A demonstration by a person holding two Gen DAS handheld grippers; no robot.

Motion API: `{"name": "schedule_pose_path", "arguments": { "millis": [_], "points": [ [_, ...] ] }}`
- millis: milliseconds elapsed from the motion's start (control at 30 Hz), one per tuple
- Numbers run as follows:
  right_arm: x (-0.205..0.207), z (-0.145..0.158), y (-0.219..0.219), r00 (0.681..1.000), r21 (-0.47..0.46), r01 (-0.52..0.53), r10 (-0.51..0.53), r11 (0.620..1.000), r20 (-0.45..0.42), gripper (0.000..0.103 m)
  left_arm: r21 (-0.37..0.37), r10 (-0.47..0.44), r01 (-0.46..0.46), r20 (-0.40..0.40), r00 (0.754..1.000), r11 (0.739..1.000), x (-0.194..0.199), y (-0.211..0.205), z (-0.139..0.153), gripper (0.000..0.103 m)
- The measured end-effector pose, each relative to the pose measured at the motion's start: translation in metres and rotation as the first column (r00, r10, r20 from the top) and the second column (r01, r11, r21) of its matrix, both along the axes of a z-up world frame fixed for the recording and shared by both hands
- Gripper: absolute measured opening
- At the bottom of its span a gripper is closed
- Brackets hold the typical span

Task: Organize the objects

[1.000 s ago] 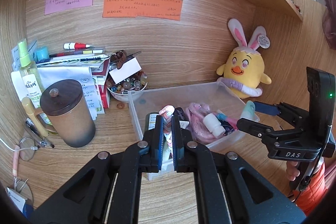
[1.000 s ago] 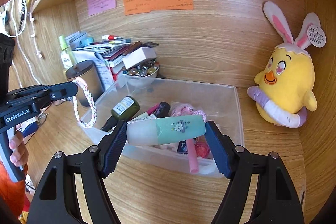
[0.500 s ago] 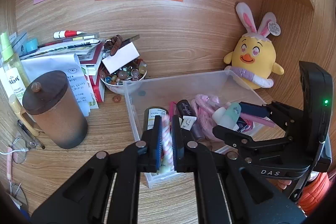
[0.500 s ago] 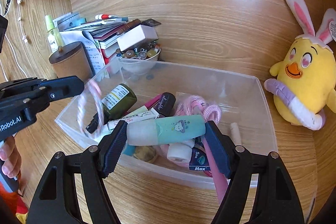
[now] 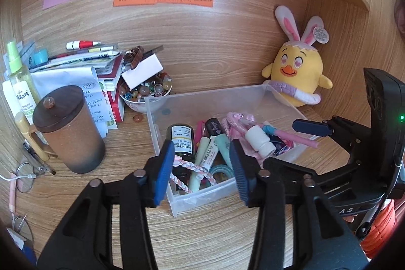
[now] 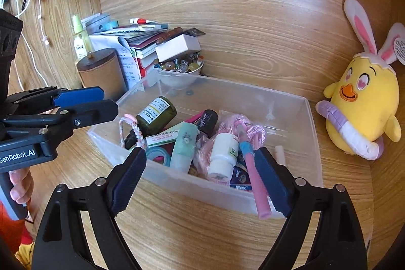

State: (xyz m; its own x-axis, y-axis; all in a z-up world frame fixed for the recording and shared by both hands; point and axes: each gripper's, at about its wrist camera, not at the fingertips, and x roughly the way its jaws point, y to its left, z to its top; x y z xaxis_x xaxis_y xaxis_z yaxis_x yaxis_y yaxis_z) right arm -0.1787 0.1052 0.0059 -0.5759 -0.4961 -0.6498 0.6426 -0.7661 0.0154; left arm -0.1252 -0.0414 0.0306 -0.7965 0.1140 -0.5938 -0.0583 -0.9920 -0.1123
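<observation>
A clear plastic bin (image 5: 192, 200) (image 6: 310, 118) on the wooden desk holds several small items. The pink-and-white braided cord (image 5: 189, 167) (image 6: 124, 128) lies in its near-left corner beside a dark green bottle (image 5: 181, 139) (image 6: 155, 115). The mint green tube (image 6: 183, 147) (image 5: 224, 144) lies among the items next to a white bottle (image 6: 222, 156). My left gripper (image 5: 200, 168) is open and empty above the bin's front edge. My right gripper (image 6: 200, 181) is open and empty above the bin's near wall.
A brown lidded mug (image 5: 68, 128) stands left of the bin. A bowl of beads (image 5: 145, 92) and a pile of books and papers (image 5: 83, 67) are behind it. A yellow chick plush (image 5: 296, 72) (image 6: 364, 100) sits at the right against the back wall.
Both grippers opened. The left let go of the braided cord and the right let go of the mint tube; both now lie in the bin.
</observation>
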Motion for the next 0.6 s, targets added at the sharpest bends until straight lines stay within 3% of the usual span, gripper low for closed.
{"name": "schedule_pose_path", "arguments": {
  "millis": [133,233,333,600],
  "points": [
    [0.010,0.008,0.016,1.000,-0.019,0.009,-0.009,1.000,-0.018,0.091,-0.021,0.002,-0.003,-0.035,0.999,1.000,0.015,0.007,0.007,0.071],
    [0.018,0.015,0.028,0.998,-0.035,0.026,-0.028,0.999,-0.050,0.102,-0.033,0.009,-0.011,-0.058,0.998,0.999,0.025,0.013,0.010,0.085],
    [0.027,0.021,0.040,0.996,-0.055,0.041,-0.046,0.998,-0.082,0.103,-0.032,0.028,-0.030,-0.073,0.997,0.999,0.033,0.016,0.009,0.095],
    [0.044,0.019,0.057,0.993,-0.054,0.055,-0.060,0.997,-0.097,0.103,-0.032,0.060,-0.062,-0.063,0.996,0.998,0.046,0.025,-0.008,0.098]
  ]
}}
